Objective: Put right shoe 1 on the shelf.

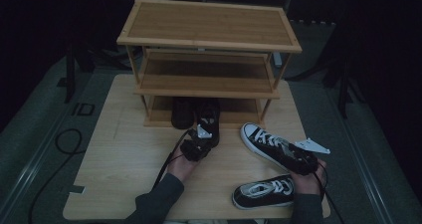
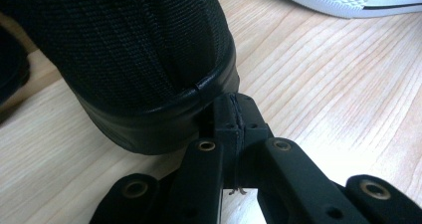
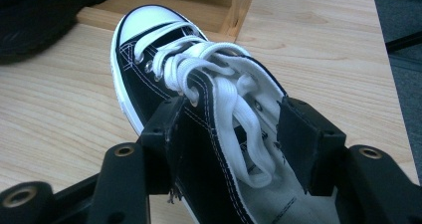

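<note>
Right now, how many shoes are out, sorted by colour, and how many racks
All-black shoes: 2, at the rack's bottom shelf
Black-and-white sneakers: 2, on the table
Wooden shoe rack: 1
Total: 5 things

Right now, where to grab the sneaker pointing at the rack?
Across the upper's two sides at the laces, coming from its heel end: the sneaker stands on its sole, toe toward the rack, and the right gripper straddles it there.

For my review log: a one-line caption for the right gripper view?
Right tongs straddle a black canvas sneaker with white laces on the wooden table.
</note>
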The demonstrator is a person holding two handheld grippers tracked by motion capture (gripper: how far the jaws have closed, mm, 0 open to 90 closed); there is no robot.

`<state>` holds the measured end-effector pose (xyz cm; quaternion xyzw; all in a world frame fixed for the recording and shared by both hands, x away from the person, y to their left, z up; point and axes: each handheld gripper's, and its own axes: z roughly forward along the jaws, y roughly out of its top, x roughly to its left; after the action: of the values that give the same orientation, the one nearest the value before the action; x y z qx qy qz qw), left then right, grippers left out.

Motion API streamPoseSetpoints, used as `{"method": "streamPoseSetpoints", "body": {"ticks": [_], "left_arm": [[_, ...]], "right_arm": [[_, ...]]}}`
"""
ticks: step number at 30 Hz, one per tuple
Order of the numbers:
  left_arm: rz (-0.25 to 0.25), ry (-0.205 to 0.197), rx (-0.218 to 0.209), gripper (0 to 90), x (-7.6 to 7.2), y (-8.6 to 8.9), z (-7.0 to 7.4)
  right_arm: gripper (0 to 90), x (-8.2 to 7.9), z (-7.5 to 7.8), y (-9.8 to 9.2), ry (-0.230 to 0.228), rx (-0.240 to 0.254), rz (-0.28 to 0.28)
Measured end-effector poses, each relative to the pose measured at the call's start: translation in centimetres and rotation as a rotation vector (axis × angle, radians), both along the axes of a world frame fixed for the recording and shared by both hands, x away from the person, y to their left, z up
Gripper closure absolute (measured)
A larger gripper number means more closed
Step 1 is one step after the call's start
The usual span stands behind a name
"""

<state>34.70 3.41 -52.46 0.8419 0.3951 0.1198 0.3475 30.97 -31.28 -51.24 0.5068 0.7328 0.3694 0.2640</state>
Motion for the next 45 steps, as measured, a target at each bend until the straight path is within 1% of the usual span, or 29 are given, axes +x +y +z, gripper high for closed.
{"method": "streamPoseSetpoints", "body": {"ticks": [1,2,3,5,10,13,15,16,18,19,20,22,27,32,37,41,42,43,44,45], "left_arm": [[0.008,-0.007,0.005,90.0,0.1,-0.1,0.1],[0.022,-0.009,0.002,89.9,0.2,0.0,0.1],[0.032,-0.005,-0.007,89.9,0.5,0.1,0.2],[0.048,-0.005,-0.008,89.9,0.9,0.4,0.3],[0.067,-0.021,-0.009,90.0,2.0,0.8,0.5],[0.083,-0.041,0.010,89.9,2.8,0.8,0.7],[0.090,-0.044,0.016,89.9,3.2,0.8,0.7],[0.099,-0.043,0.013,89.9,3.7,0.8,0.7],[0.107,-0.044,0.014,89.9,4.0,0.8,0.6],[0.106,-0.040,0.002,89.9,4.2,0.9,0.6],[0.107,-0.042,0.001,89.9,4.4,0.9,0.5],[0.114,-0.045,0.007,89.9,4.6,0.7,0.5],[0.134,-0.040,-0.006,89.9,5.5,0.5,0.4],[0.142,-0.039,-0.006,89.9,6.1,0.4,0.3],[0.159,-0.030,-0.020,89.8,6.8,0.5,0.3],[0.154,-0.026,-0.036,87.4,6.8,0.5,0.2],[0.156,-0.022,-0.043,85.4,6.8,0.5,0.1],[0.147,-0.013,-0.048,83.0,6.8,0.6,0.1],[0.144,-0.014,-0.055,77.2,6.7,0.6,0.1],[0.133,-0.016,-0.062,73.6,6.4,0.8,0.1]], "right_arm": [[44.3,0.0,0.0,0.0,0.000,0.000,0.000],[44.4,0.0,0.0,0.0,0.000,0.000,0.000],[44.4,0.0,0.0,0.0,0.000,0.000,0.001],[44.3,0.0,0.0,0.0,0.000,0.000,0.001],[44.3,0.0,0.0,0.0,0.000,-0.001,-0.001],[44.4,0.0,0.0,0.0,0.000,-0.003,-0.001],[44.4,0.0,0.0,0.0,0.001,-0.003,-0.001],[44.6,0.0,0.0,0.0,0.001,-0.004,0.000],[44.9,0.1,0.0,0.1,0.007,-0.013,0.008],[44.9,0.1,-0.1,0.2,0.008,-0.015,0.010],[44.9,0.1,-0.1,0.2,0.008,-0.018,0.011],[44.9,0.1,-0.1,0.2,0.008,-0.017,0.011],[44.9,0.1,-0.1,0.2,0.007,-0.017,0.009],[44.9,0.1,-0.1,0.2,0.006,-0.017,0.009],[44.9,0.1,-0.1,0.2,0.007,-0.016,0.010],[44.9,0.1,-0.1,0.1,0.007,-0.015,0.010],[45.0,0.1,-0.1,0.1,0.007,-0.015,0.010],[44.9,0.1,-0.1,0.1,0.007,-0.015,0.010],[44.9,0.1,-0.1,0.1,0.007,-0.014,0.010],[45.0,0.1,0.0,0.1,0.006,-0.013,0.009]]}}
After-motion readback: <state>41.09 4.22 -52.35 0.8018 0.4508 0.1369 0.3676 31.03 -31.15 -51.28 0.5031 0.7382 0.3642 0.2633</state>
